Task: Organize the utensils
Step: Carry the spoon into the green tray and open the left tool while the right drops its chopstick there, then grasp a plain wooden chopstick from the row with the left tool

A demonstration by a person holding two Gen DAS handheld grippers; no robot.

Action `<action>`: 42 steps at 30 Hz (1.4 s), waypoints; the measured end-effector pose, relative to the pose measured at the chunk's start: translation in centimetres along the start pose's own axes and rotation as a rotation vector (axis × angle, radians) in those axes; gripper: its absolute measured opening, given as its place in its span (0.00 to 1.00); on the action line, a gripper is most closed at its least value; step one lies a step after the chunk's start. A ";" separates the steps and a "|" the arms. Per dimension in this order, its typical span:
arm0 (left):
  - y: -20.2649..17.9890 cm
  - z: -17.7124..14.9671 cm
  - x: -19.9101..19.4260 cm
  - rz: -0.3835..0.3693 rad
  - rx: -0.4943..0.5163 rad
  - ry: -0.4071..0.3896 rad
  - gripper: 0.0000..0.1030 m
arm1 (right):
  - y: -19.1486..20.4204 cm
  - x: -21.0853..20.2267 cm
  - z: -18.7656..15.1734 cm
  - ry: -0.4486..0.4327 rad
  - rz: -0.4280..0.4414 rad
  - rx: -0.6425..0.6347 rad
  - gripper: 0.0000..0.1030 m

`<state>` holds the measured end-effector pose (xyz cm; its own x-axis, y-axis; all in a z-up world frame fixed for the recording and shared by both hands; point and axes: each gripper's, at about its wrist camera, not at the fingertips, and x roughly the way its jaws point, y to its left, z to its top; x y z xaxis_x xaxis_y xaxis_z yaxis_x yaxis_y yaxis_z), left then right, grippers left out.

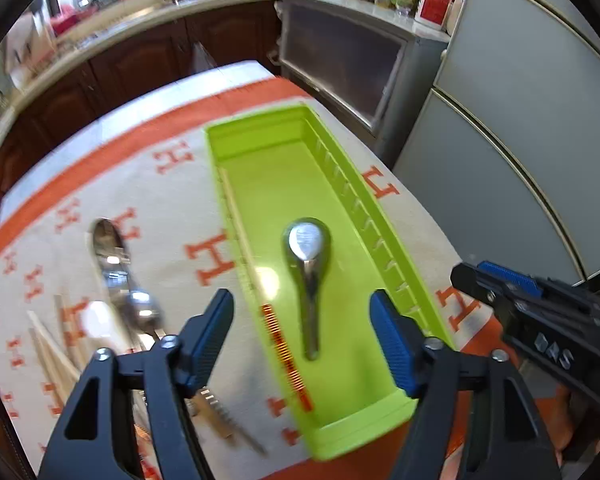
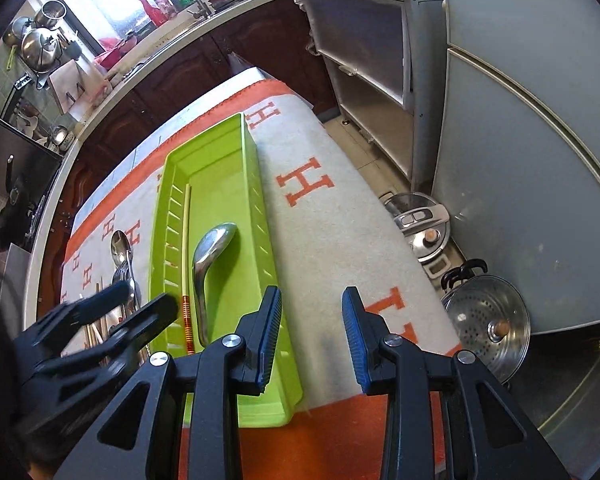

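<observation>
Beside tray (image 2: 256,184), bare cloth (image 2: 332,232).

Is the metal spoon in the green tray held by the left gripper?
No, the spoon lies free in the green tray, and the left gripper is open above it.

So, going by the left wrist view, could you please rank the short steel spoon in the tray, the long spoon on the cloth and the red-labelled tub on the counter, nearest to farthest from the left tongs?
1. Short steel spoon: between the open left tongs, inside the green tray.
2. Long spoon: left, on the cloth.
3. Red-labelled tub: far right, on the counter.
</observation>
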<state>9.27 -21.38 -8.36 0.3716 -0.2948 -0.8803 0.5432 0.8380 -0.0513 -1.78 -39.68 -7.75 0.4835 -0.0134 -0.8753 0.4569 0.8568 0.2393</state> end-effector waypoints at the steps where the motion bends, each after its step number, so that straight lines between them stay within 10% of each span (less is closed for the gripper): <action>1: 0.2 -0.2 -0.5 0.005 0.001 -0.007 0.69 | 0.4 0.3 0.3 -0.001 -0.001 -0.004 0.31; 19: 6.9 -5.4 -5.7 0.099 -0.113 -0.016 0.71 | 6.6 -0.6 -0.1 -0.018 0.028 -0.130 0.31; 34: 24.6 -14.5 -7.1 0.059 -0.595 0.047 0.71 | 22.0 0.3 -3.6 0.082 0.197 -0.457 0.31; 42: 26.7 -16.3 -3.9 -0.021 -0.684 0.130 0.44 | 25.9 2.7 -5.2 0.164 0.231 -0.503 0.31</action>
<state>10.03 9.61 -13.99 0.2497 -0.2929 -0.9230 -0.0627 0.9462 -0.3173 7.54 -14.84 -6.10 0.3881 0.2489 -0.8874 -0.0778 0.9683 0.2375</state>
